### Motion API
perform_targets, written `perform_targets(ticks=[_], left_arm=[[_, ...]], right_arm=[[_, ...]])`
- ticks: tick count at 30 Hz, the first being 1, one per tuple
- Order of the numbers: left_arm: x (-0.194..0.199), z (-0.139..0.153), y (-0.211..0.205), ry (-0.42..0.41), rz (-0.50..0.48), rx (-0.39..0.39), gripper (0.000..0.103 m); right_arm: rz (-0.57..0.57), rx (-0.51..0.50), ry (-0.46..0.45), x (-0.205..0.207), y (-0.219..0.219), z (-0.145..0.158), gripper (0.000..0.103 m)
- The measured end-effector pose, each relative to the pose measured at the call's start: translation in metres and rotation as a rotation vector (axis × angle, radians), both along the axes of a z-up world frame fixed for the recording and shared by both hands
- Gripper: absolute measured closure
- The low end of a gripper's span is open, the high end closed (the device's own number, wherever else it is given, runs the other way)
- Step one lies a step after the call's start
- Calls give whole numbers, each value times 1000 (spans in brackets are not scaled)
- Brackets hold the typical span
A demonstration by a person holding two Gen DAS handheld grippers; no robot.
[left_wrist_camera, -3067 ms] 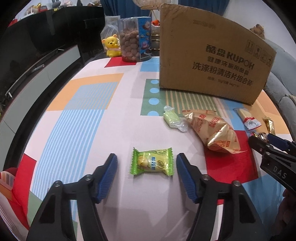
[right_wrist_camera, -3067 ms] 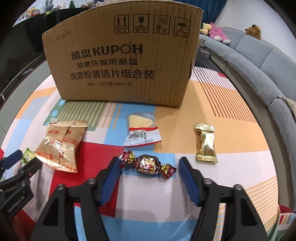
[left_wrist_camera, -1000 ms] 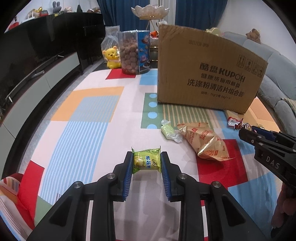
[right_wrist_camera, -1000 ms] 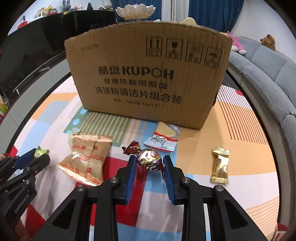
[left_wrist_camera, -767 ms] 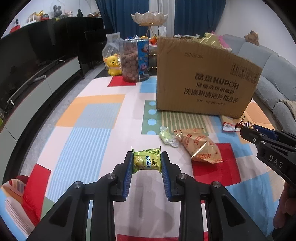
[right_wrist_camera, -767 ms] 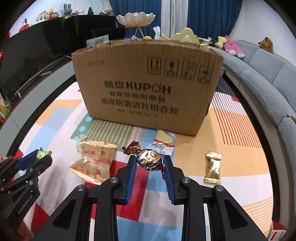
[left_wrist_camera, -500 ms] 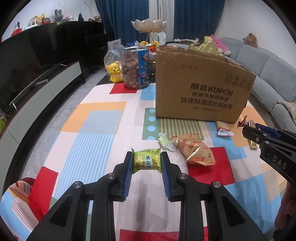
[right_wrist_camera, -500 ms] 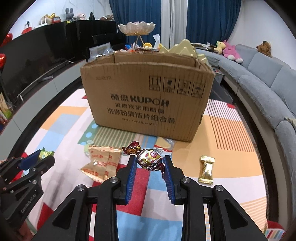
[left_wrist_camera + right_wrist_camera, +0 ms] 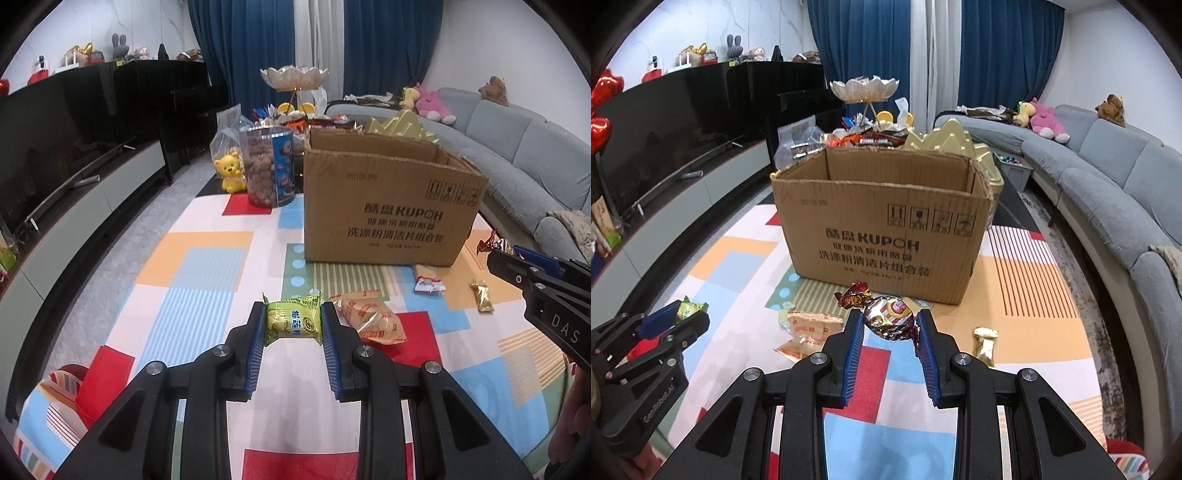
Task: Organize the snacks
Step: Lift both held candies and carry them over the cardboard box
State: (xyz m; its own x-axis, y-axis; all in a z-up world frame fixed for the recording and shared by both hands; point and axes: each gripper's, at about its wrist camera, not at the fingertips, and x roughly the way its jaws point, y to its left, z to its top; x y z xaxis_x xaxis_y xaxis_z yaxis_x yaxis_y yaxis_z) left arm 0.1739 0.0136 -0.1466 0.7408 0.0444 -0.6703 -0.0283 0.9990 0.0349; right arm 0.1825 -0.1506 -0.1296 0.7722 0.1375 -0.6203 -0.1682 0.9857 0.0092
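Living-room floor space is covered by a patchwork play mat (image 9: 207,254) in orange, blue, red and white blocks, with a dark TV cabinet (image 9: 74,155) along the left wall and a grey sofa (image 9: 517,147) curving along the right. At the left, the left gripper (image 9: 293,325) is clamped on a green wrapped snack (image 9: 291,323), which is clear of the mat. Beyond it a clear canister of round snacks (image 9: 267,166) stands beside a yellow bear toy (image 9: 231,173). At centre the open cardboard box (image 9: 882,236) stands upright on the mat; its interior floor is hidden from both cameras. On the mat in front of the box lie a tan biscuit pack (image 9: 373,321), a red-and-white sachet (image 9: 428,282) and a gold wrapped sweet (image 9: 986,345). At the right, the right gripper (image 9: 890,325) is clamped on a foil twist-wrapped candy (image 9: 886,317), also clear of the mat. Probable current step: carrying both items to the box. Hazards: the candy's rounded, slick foil may slip between the pads if pressure eases; the green pack, held only by its side edges, may buckle and drop; and two grippers converging on one opening may collide, or release short of the near wall so that items fall outside.
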Motion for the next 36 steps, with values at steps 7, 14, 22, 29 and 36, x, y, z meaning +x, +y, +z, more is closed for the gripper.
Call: perform_targets(ticks=[7,14,22,29,36], left_arm=[[-4,18,-2,-31,1,0,74],[-1,36,-5,-60,-1,-4,73],[7,53,-12,-88,-11,-7,74],[19,68,-23,-115,-26,-13,74],[31,83,-32,-134,-45,-15,73]], right_arm=[[0,11,-29,-8,-1,17,72],[-7,27,-50,-13,-4,32,72],[-19,42,-72,-13,-9,49,72],[-41,58,-93,-8,-18,66,72],[-56,68,-116,-2,-25,81,72]])
